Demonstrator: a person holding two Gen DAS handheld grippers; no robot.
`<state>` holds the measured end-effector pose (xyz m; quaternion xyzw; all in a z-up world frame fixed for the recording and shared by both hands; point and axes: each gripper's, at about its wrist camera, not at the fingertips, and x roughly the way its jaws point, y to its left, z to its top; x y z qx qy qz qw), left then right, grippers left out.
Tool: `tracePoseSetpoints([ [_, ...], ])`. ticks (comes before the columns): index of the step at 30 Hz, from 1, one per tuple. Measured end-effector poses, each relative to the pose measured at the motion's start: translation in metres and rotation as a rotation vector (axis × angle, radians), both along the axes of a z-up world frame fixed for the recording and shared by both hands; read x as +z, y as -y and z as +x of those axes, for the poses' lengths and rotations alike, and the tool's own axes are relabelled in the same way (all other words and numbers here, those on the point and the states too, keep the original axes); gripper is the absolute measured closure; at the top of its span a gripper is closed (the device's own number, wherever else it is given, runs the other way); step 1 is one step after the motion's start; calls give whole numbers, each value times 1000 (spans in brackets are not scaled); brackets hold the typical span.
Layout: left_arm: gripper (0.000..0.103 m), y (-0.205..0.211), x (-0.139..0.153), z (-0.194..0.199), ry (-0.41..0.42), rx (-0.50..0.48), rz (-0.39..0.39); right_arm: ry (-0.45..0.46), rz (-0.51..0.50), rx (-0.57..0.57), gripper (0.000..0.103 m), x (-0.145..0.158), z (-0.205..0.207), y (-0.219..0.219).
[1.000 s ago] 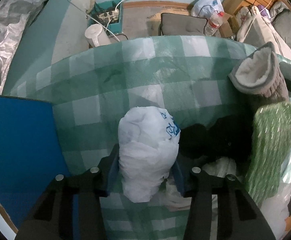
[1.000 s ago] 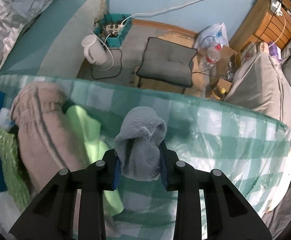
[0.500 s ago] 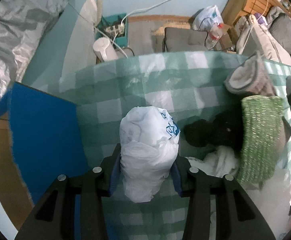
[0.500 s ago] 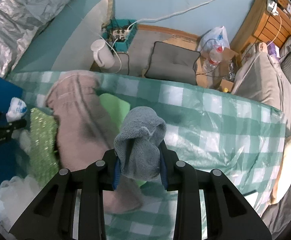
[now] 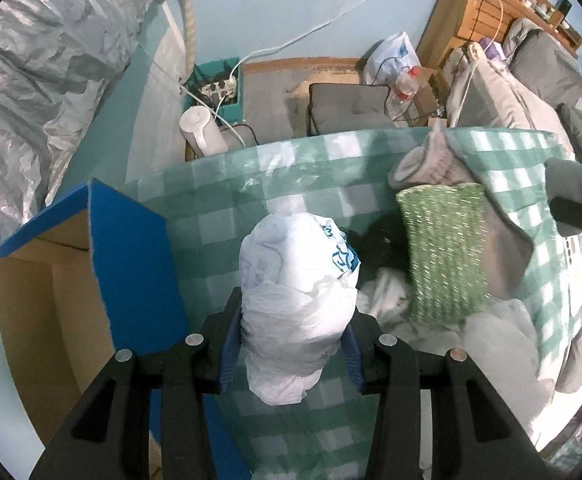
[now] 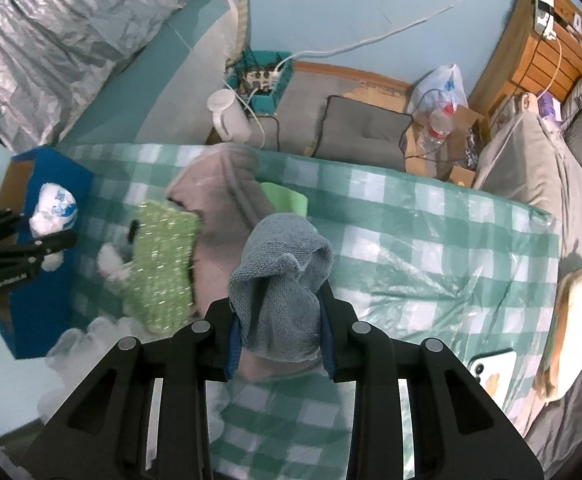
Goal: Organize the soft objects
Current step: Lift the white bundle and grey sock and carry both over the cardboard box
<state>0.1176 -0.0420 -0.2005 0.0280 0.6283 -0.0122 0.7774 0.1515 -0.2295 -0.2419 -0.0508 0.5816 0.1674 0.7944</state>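
The left tool (image 5: 291, 344) grips a crumpled white plastic bag (image 5: 297, 304) at lower centre of its frame, above the green-checked table (image 5: 227, 216). Left of it stands an open blue box (image 5: 131, 264). The right tool (image 6: 281, 328) clamps a grey knitted cloth (image 6: 281, 284) at lower centre of its view. Left of that, on the table, lie a green sparkly cloth (image 6: 163, 268) and a pinkish-brown garment (image 6: 219, 208).
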Motion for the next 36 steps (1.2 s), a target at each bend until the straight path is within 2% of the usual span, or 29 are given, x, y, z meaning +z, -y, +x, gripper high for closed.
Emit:
tracePoseSetpoints([
  [12,59,4,38,-40,47,-13,-7,15,31,26,73,31,-31,-16],
  [36,59,-39,82,-93,92,80,-52,67,91,115,73,89,-71,-70],
])
